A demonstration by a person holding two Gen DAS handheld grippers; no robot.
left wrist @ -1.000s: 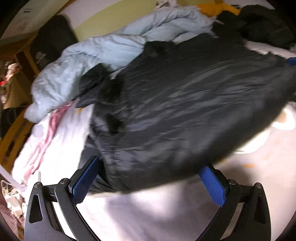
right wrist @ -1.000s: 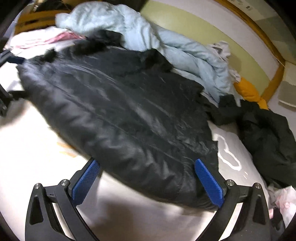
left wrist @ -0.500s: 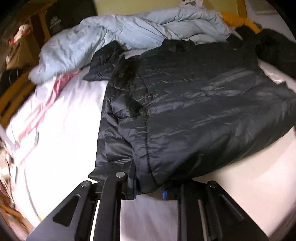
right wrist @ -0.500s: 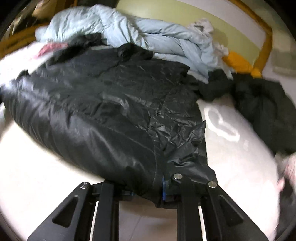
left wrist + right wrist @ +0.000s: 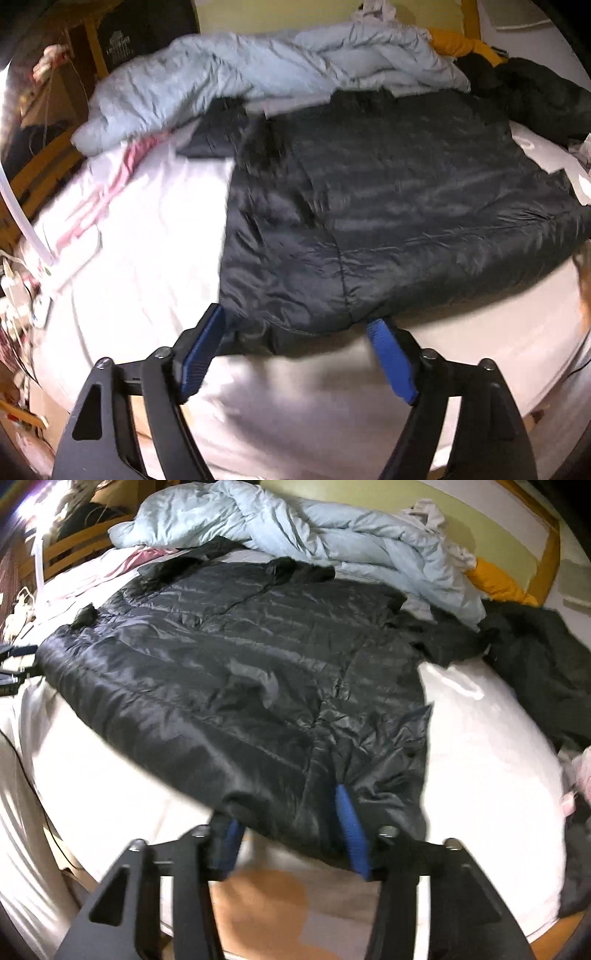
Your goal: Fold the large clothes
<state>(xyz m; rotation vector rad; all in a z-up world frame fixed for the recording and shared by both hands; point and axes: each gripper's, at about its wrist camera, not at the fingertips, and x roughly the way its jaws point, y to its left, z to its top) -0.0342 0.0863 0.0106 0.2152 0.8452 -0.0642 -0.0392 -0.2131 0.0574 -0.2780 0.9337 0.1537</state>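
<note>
Black puffer jacket (image 5: 388,206) lies spread on the bed (image 5: 147,236), both left tongs (image 5: 295,349) and right tongs (image 5: 291,830) released at its hem, so regripping to fold likely comes next.

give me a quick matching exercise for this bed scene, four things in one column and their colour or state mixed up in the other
Things:
1. puffer jacket
2. duvet
3. left gripper
4. cloth by the headboard

Descriptions:
A. mustard yellow
B. open, blue pads at the hem
C. black, spread flat on the bed sheet
D. pale blue, bunched up behind the jacket

Pairs: 1-C, 2-D, 3-B, 4-A
</note>
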